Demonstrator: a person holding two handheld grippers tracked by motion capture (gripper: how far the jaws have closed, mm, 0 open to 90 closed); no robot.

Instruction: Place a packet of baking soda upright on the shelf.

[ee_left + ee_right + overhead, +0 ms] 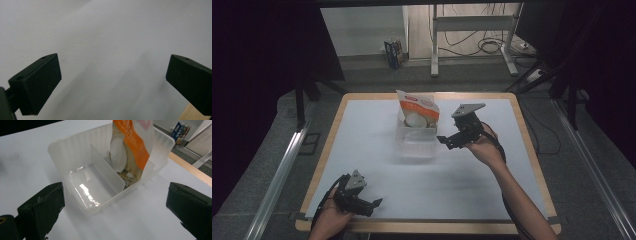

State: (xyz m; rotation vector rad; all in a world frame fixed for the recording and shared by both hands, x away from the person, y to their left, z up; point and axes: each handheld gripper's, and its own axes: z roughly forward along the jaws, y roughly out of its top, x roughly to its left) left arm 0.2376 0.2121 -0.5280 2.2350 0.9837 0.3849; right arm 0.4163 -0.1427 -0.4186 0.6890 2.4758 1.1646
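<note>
The snack bag (132, 147) is found seated in the divided container's (75, 157) far compartment; the near compartment is left unfilled. Right claw (115, 202) and left claw (112, 82) are held wide, empty.

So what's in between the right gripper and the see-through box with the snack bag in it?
Nothing. In the right gripper view, just bare white table lies between the open right gripper and the clear box holding the snack bag.

Your right gripper (443, 140) hovered just beside the clear container (416, 137) holding the snack bag (418, 111); your left gripper (373, 204) sat near the desk's (377, 165) front-left corner.
</note>
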